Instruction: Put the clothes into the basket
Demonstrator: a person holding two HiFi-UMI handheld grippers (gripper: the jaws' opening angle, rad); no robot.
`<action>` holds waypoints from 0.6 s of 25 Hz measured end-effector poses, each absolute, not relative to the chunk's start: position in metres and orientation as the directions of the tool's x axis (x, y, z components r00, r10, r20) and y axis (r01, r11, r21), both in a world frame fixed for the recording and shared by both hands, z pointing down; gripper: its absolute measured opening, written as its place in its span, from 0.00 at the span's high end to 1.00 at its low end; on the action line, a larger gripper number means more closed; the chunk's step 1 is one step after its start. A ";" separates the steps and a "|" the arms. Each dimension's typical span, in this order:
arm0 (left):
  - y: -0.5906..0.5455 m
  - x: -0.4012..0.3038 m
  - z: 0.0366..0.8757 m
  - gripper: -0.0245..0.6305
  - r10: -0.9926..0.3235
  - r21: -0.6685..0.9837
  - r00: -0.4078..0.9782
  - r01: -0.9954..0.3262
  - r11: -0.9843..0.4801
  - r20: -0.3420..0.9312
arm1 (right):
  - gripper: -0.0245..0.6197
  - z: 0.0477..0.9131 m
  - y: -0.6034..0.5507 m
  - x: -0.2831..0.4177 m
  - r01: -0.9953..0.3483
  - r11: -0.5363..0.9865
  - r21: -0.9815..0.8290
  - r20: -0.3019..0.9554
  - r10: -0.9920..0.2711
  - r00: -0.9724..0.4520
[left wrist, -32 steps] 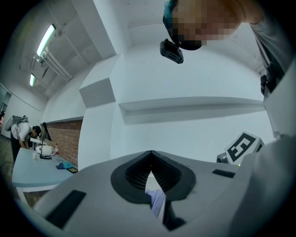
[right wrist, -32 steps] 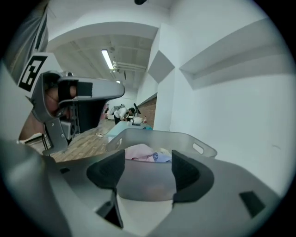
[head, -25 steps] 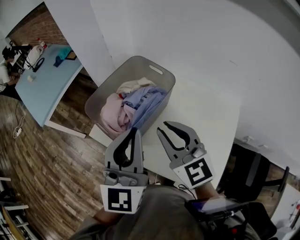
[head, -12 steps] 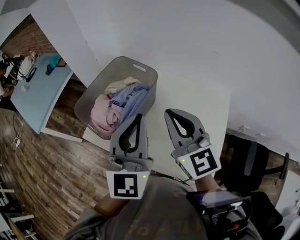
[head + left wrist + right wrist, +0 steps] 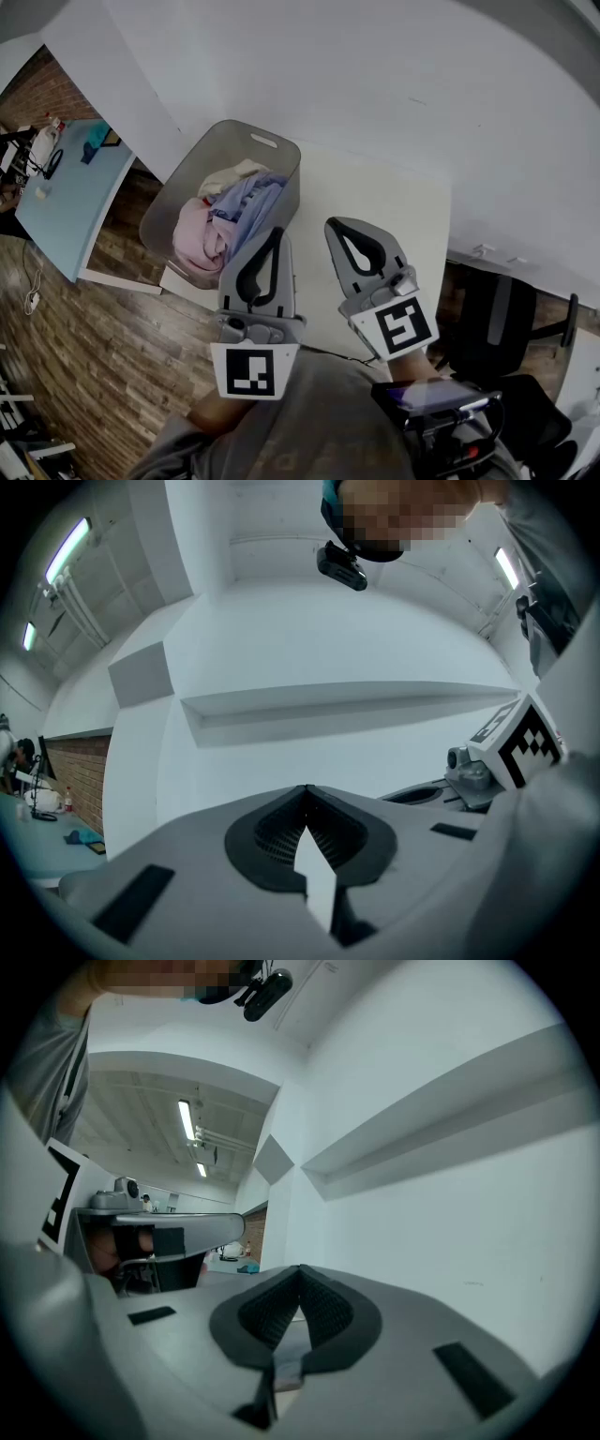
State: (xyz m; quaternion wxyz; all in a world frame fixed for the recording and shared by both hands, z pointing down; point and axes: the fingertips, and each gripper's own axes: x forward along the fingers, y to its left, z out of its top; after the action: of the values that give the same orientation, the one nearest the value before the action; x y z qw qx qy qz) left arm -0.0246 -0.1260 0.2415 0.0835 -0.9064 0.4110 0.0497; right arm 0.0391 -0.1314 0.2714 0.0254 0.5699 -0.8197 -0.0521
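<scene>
A white wall backs a white table, with brown wood floor running off to the left. A grey basket stands at the table's left end, and the clothes are already inside it, heaped loosely. A pink piece lies on the near side, a pale blue piece is bunched against the right wall, and a cream piece sits toward the far end.

The person holds both grippers over the near edge of the table, side by side and pointing away toward the wall. The left gripper is just near-right of the basket. Its jaws are pressed together at the tips with nothing between them, as its own view shows. The right gripper hangs over bare tabletop, apart from the basket. Its jaws are also closed tight and empty.

Farther left, across the floor, a light blue table carries a few small things too small to make out. A black chair stands to the right of the white table.
</scene>
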 end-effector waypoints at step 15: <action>-0.130 -0.013 0.244 0.95 -0.716 -0.117 0.683 -0.730 -0.673 -0.145 | 0.95 0.272 -0.135 0.046 -0.937 0.336 0.101 -0.018 -0.941 -0.339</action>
State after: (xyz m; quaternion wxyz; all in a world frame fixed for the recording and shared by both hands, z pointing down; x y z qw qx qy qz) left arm -0.0133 -0.1302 0.2436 0.0829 -0.9135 0.3958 0.0435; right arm 0.0462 -0.1348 0.2719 0.0215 0.5745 -0.8169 -0.0466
